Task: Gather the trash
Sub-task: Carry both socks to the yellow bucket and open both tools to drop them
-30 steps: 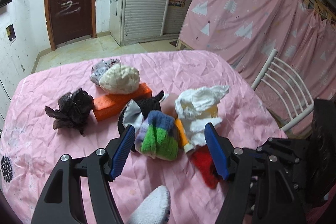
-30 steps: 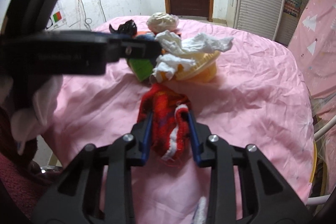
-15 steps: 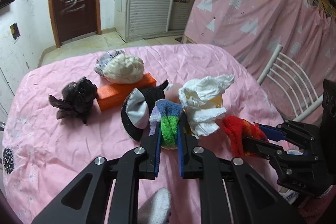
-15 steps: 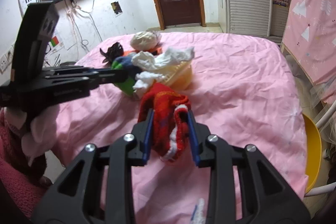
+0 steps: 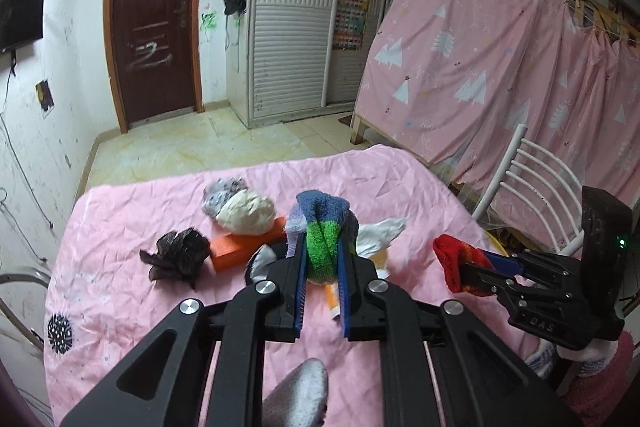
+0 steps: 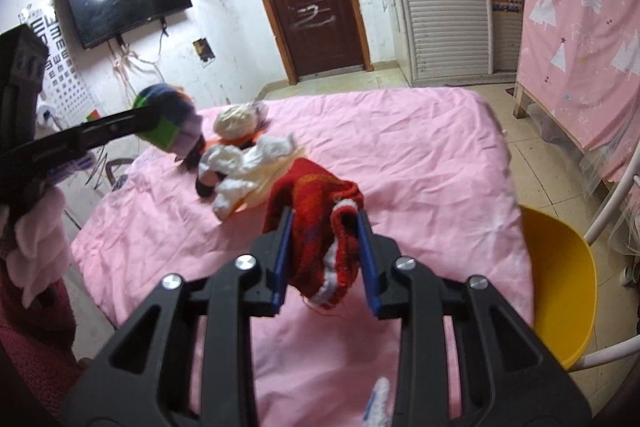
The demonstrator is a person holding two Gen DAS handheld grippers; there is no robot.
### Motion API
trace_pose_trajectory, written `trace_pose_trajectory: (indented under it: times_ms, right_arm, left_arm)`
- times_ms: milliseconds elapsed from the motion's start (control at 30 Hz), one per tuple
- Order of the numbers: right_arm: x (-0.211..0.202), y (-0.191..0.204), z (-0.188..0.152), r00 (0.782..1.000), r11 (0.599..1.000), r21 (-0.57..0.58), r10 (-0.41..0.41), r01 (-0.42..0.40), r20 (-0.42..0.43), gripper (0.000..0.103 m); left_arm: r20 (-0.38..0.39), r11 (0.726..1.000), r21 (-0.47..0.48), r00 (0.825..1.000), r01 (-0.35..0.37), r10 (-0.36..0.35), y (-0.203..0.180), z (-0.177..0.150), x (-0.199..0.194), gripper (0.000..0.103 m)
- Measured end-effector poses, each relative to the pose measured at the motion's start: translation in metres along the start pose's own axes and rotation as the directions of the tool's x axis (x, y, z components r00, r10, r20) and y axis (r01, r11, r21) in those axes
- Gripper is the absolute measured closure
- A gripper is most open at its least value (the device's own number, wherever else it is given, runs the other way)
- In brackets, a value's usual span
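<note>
Holding two soft things up off the pink table (image 5: 120, 307), you are part way done. Your left gripper (image 5: 322, 291) squeezes the blue and green sock (image 5: 324, 247). Your right gripper (image 6: 324, 263) squeezes the red sock (image 6: 316, 223). At eleven o'clock from the left gripper, the black clump (image 5: 176, 259), orange box (image 5: 240, 247), cream ball (image 5: 248, 213) and white tissue (image 5: 380, 233) wait. At three o'clock from the right gripper sits a yellow tub (image 6: 560, 287), maybe the bin.

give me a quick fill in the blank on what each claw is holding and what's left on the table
The left claw is shut on a blue and ____ sock.
The right claw grips a ____ sock.
The cream bundle rests on an ____ box.
The table has a ____ cover.

Missing: green; red; orange; pink
</note>
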State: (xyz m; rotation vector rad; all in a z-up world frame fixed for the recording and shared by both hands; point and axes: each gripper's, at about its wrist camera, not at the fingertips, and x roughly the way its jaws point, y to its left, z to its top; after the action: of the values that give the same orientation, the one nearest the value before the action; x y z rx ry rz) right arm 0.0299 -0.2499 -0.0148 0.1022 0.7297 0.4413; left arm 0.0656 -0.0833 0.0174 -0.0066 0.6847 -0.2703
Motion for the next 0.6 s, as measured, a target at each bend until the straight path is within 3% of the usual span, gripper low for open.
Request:
trace_pose_trajectory:
  times_ms: [233,600]
  right_arm:
    - [-0.019,-0.036,0.007,0.997,0.997,0.060,-0.047,0.043,0.061,0.074]
    - [-0.056,-0.109,0.012,0.974,0.973,0.172,-0.179,0.154,0.140,0.074]
  left_arm:
    - [0.011,0.998,0.061,1.000,0.013,-0.013,-0.032,0.011,-0.001,0.099]
    - [0.013,0.984,0.167,0.997,0.069,-0.072,-0.100,0.030,0.013,0.099]
